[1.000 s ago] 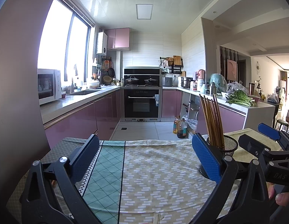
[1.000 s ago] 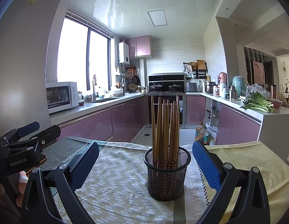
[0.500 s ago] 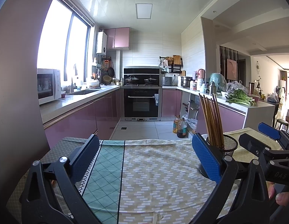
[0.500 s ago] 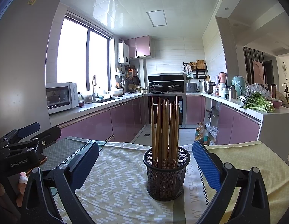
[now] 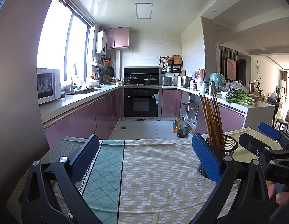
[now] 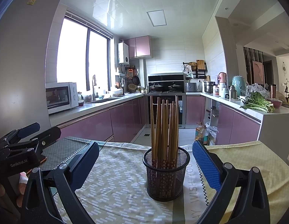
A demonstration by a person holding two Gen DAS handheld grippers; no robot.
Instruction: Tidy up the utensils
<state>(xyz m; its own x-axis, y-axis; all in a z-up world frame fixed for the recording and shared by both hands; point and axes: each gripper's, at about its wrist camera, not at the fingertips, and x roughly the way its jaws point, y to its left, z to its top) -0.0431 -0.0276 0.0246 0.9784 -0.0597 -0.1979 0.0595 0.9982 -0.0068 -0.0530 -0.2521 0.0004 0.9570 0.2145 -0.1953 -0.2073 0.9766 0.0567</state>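
Both grippers wide open, holding nothing. Right gripper [image 6: 145, 165] frames the black mesh holder [image 6: 165, 175] of wooden chopsticks [image 6: 164, 128] upright on the cloth-covered surface [image 6: 114, 183]; left gripper [image 5: 146, 158] over bare cloth.

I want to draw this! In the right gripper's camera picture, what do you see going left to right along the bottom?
Left gripper → right gripper's dark pad → mesh holder with chopsticks → bright blue pad.

Black wire-mesh metal holder [image 6: 165, 175], smooth wooden chopsticks [image 6: 164, 128], matt printed tablecloth [image 5: 153, 177], glossy cabinet fronts [image 5: 77, 123]
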